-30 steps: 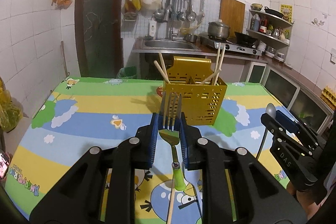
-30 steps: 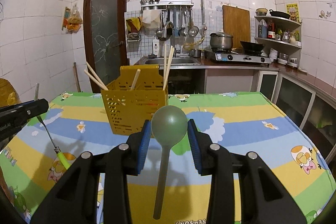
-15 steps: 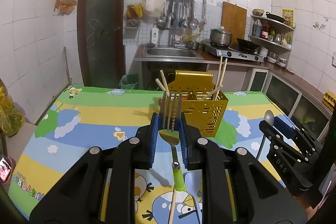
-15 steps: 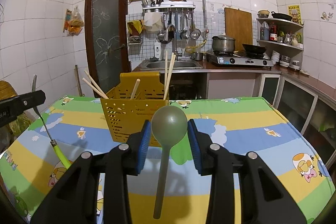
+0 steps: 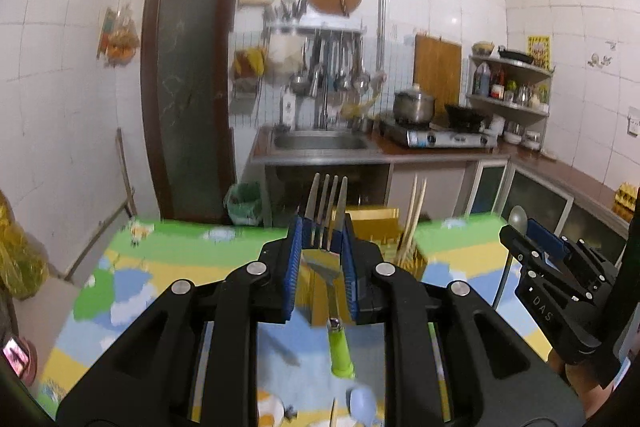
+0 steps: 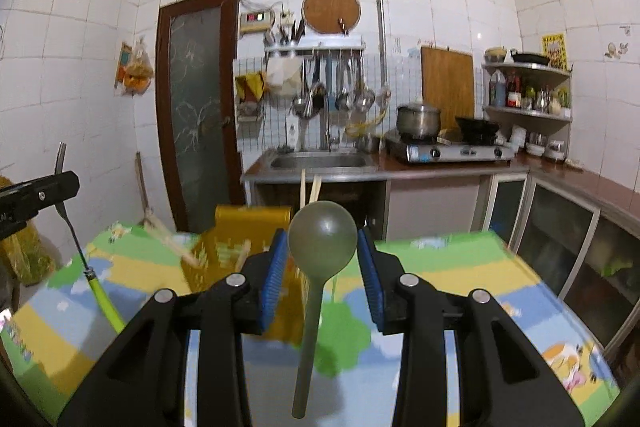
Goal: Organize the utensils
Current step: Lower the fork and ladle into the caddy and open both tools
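My left gripper (image 5: pixel 320 247) is shut on a metal fork (image 5: pixel 326 211) with a green handle, tines up, handle hanging down. My right gripper (image 6: pixel 322 263) is shut on a grey-green spoon (image 6: pixel 322 241), bowl up. The yellow perforated utensil holder (image 5: pixel 374 227) with several chopsticks (image 5: pixel 414 215) stands on the table beyond and below both grippers, partly hidden by them. It shows in the right wrist view (image 6: pixel 236 243) left of centre. The right gripper (image 5: pixel 532 243) appears at the right of the left wrist view. The left gripper (image 6: pixel 40 195) with the fork (image 6: pixel 74 239) appears at the left of the right wrist view.
The table carries a colourful cartoon cloth (image 6: pixel 440 267). A blue spoon (image 5: pixel 362 401) lies on it near the front. Behind the table are a sink counter (image 6: pixel 320 163), a stove with a pot (image 6: pixel 418 119), a door (image 6: pixel 196 107) and cabinets on the right (image 6: pixel 572 227).
Both grippers have risen and tilted up with their utensils. The holder now sits lower in both views and is partly covered by the fingers.
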{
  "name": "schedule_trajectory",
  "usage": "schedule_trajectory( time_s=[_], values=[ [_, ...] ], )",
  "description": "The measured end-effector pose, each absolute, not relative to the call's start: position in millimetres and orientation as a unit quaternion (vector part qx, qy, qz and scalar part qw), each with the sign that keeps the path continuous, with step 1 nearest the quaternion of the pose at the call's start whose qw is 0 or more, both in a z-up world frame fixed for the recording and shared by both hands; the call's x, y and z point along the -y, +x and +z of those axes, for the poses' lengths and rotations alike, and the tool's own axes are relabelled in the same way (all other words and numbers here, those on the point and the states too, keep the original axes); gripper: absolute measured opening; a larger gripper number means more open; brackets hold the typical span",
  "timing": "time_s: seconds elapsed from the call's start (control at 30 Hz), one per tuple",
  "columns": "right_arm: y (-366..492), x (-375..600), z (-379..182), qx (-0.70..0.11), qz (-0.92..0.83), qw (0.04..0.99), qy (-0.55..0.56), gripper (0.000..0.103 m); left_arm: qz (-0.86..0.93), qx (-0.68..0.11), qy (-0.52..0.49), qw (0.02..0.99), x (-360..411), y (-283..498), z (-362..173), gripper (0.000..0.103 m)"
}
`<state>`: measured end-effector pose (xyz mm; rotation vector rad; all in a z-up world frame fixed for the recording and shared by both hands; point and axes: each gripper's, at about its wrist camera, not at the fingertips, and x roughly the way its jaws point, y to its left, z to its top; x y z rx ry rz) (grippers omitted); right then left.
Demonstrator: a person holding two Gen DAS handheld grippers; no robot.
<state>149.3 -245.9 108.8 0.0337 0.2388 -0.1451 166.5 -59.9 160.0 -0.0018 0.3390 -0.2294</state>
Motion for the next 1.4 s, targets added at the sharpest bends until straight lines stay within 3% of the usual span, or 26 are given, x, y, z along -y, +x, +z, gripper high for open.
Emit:
schedule_trajectory(
  time_s=[0.13,0.17,0.33,0.67,1.03,1.07,1.13,1.2,1.3,1.4],
  values=[
    [172.2,249.4,139.7,-0.093,-0.072,0.993,0.016,0.036,-0.116,-0.134,-0.006,0.984,65.3,184.8,191.7,0.012],
    [177.8,249.4,144.6,-0.09,-0.072,0.993,0.016,0.036,-0.117,-0.129,-0.008,0.985,66.5,187.9,196.5,0.004],
    [220.3,249.3,161.8,-0.076,-0.059,0.995,0.022,0.036,-0.113,-0.117,-0.016,0.987,81.9,227.3,210.4,0.003],
    [280.7,243.1,124.6,-0.09,-0.036,0.995,0.022,0.036,-0.093,-0.134,0.014,0.987,114.3,306.5,157.9,0.001],
    [292.3,249.3,72.7,-0.157,-0.038,0.987,0.021,0.037,-0.09,-0.19,0.024,0.977,105.7,326.2,108.5,0.003],
    [292.8,249.6,71.1,-0.172,-0.039,0.984,0.021,0.039,-0.089,-0.192,0.023,0.977,103.8,324.6,107.9,0.005],
    [289.1,250.7,70.8,-0.188,-0.044,0.981,0.019,0.054,-0.086,-0.198,0.019,0.976,96.8,320.5,110.2,0.023],
    [280.4,253.4,74.0,-0.201,-0.055,0.978,0.018,0.057,-0.083,-0.204,0.008,0.975,87.1,313.8,116.1,0.057],
    [259.6,259.7,81.4,-0.211,-0.068,0.975,0.03,0.066,-0.074,-0.208,0.002,0.975,72.4,295.9,125.4,0.078],
    [231.9,262.0,83.5,-0.221,-0.076,0.972,0.041,0.073,-0.061,-0.215,0.006,0.975,56.6,273.1,128.8,0.089]
  ],
)
